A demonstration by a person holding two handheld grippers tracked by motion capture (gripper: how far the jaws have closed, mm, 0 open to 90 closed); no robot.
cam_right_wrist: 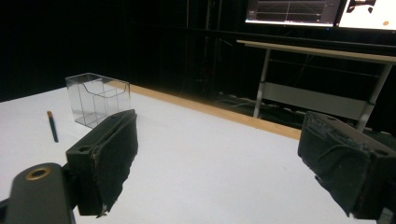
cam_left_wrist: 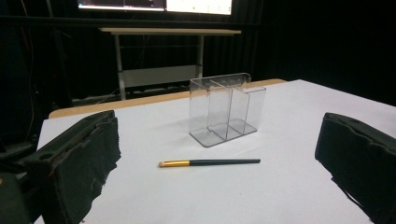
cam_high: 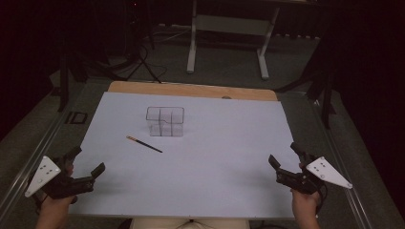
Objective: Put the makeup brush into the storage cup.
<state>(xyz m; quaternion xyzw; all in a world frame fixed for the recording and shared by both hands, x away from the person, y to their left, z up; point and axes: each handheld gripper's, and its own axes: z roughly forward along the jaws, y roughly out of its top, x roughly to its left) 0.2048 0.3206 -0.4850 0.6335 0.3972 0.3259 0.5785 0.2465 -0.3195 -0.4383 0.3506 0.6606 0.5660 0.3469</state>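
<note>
step: pre-reach, nothing held | left gripper [cam_high: 83,164] and right gripper [cam_high: 285,157] – jaws spread, empty | next – makeup brush [cam_high: 144,144] at 7 o'clock of clear organizer [cam_high: 165,121] needed pinching

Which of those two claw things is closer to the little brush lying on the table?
Left. The left gripper sits at the table's near-left corner, a short way from the brush. The right gripper is at the far right edge, much farther off.
</note>
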